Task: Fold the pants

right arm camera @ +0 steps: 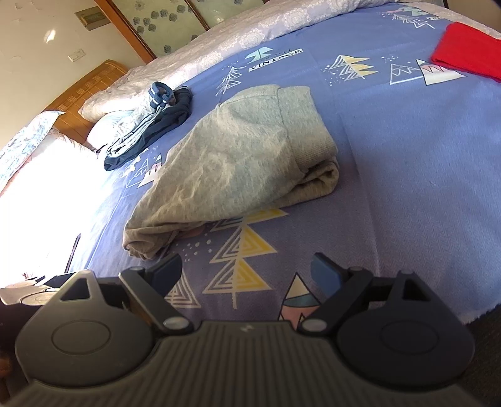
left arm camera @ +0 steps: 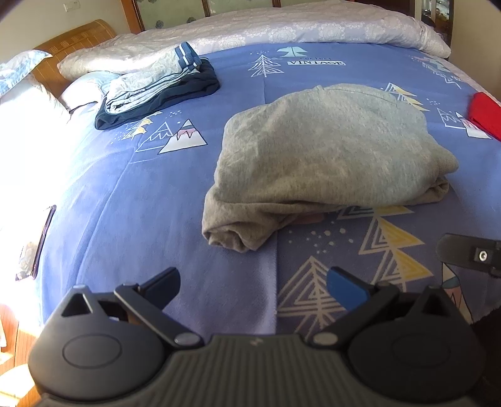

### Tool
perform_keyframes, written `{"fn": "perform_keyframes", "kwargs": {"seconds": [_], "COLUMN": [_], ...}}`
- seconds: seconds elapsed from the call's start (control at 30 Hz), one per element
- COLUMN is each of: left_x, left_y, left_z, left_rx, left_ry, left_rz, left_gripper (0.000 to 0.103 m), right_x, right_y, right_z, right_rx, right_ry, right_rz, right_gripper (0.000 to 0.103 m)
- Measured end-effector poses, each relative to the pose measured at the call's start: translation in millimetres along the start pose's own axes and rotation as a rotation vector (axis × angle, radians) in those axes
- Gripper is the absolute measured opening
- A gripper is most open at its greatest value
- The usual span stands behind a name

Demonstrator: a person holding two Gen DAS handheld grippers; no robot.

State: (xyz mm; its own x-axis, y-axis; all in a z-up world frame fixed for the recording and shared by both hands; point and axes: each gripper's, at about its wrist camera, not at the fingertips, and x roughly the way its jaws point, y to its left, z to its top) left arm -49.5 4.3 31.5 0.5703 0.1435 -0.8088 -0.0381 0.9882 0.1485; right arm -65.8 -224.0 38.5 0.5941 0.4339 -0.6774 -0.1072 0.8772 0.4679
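Note:
Grey pants lie folded into a compact bundle on the blue patterned bedsheet; the right wrist view shows the same grey pants with a ribbed cuff tucked at their right side. My left gripper hovers open near the bed's front edge, short of the bundle, nothing between its fingers. My right gripper is also open and empty, standing in front of the bundle. A part of the right gripper shows at the right edge of the left wrist view.
A folded pile of dark blue and pale clothes lies at the back left, a red garment at the far right. A pale quilt runs along the far side, pillows and a wooden headboard at left. Strong sunlight washes out the left side.

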Motion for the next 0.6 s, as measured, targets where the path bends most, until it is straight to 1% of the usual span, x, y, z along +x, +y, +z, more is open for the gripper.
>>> {"fn": "perform_keyframes", "kwargs": {"seconds": [0.6], "left_x": [5.2], "left_y": [-2.8], "left_z": [0.3], "left_rx": [0.015], "left_ry": [0.026], "left_rz": [0.002], "left_gripper": [0.103], "right_x": [1.9], "right_y": [-3.4], "right_z": [1.3], "right_rx": [0.009], "right_ry": [0.008], "right_rz": [0.002], "right_gripper": [0.091]}}
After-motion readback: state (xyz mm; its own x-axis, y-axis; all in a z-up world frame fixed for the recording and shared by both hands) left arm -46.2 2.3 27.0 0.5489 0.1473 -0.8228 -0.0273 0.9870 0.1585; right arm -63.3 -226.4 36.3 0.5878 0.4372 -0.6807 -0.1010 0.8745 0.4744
